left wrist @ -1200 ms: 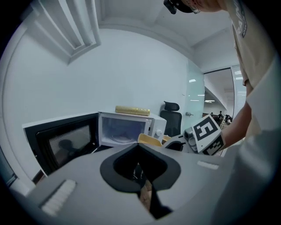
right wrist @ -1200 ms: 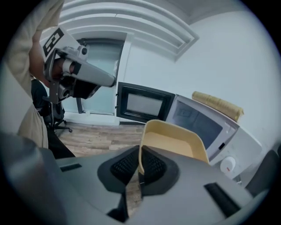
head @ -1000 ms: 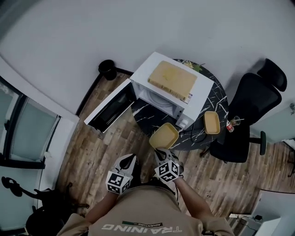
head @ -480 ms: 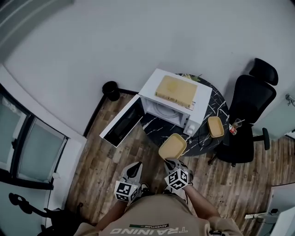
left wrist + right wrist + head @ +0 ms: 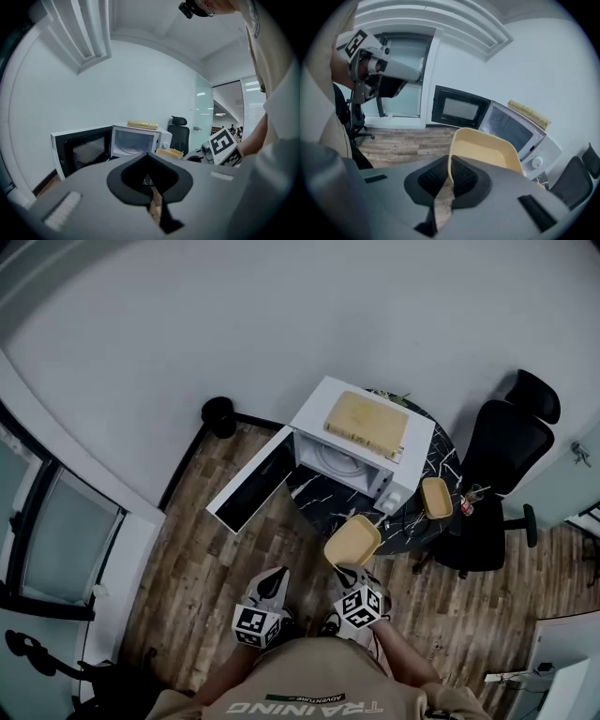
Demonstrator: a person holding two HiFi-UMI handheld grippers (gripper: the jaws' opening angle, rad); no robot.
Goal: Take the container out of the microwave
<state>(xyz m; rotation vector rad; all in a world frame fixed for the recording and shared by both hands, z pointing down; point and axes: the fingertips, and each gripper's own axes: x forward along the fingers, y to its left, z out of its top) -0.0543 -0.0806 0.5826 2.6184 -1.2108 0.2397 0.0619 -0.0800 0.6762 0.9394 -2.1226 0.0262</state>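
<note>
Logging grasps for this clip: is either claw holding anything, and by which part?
The right claw is shut on the yellow container, pinching its near side wall at the rim. The left claw is shut and empty.

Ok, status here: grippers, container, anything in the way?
Right hand-held gripper shut on yellow container, held outside the microwave. Left hand-held gripper shut, empty. Door open, nothing obstructing.
</note>
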